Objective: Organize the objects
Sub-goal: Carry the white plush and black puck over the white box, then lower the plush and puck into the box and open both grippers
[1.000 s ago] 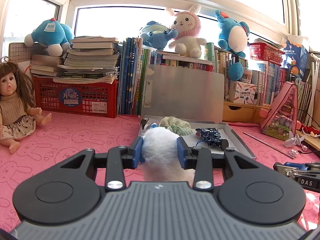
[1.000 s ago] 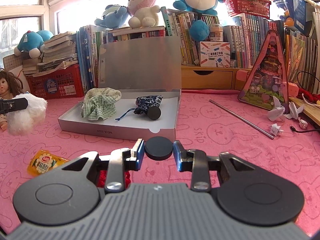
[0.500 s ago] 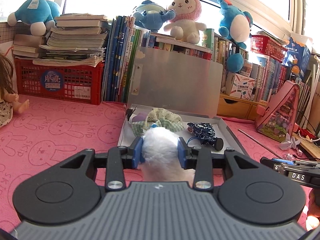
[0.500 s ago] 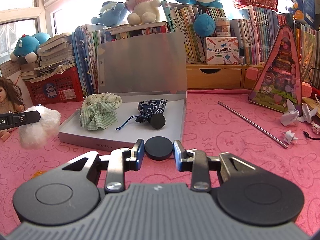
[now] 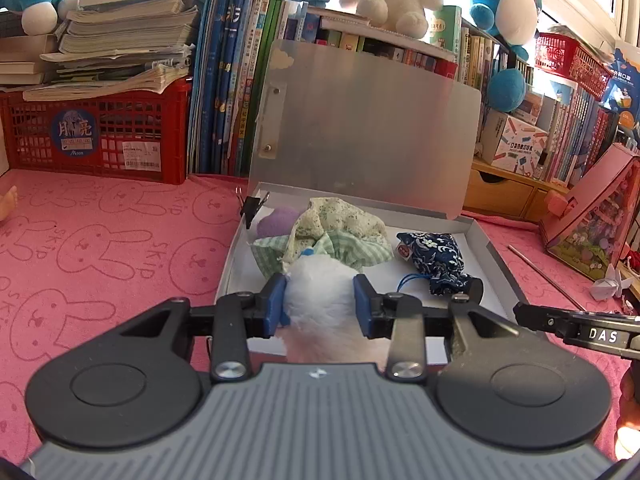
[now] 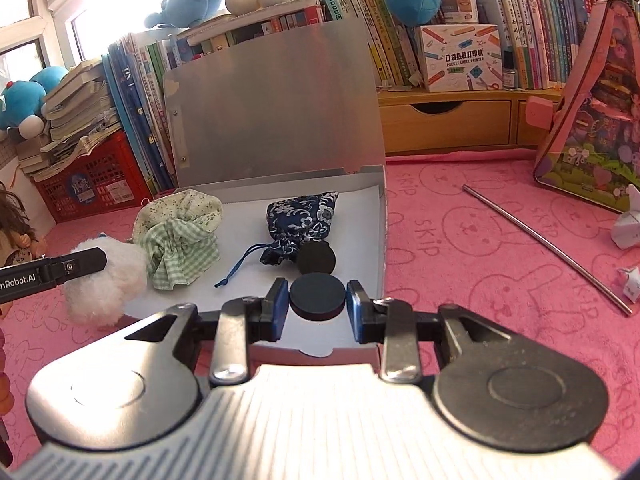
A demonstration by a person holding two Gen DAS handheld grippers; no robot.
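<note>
Left tool (image 5: 320, 306): we clamp the white pompom (image 5: 318, 288) at the box's (image 5: 496, 256) near-left edge, ready to drop it in.
Right tool (image 6: 317, 304): we pinch a black disc (image 6: 317, 295) over the box floor, beside its twin (image 6: 316, 257).
Lid: propped upright so both hands can reach in.

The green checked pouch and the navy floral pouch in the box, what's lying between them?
In the right wrist view, only bare white box floor separates the green checked pouch and navy floral pouch; its blue drawstring trails there.
</note>
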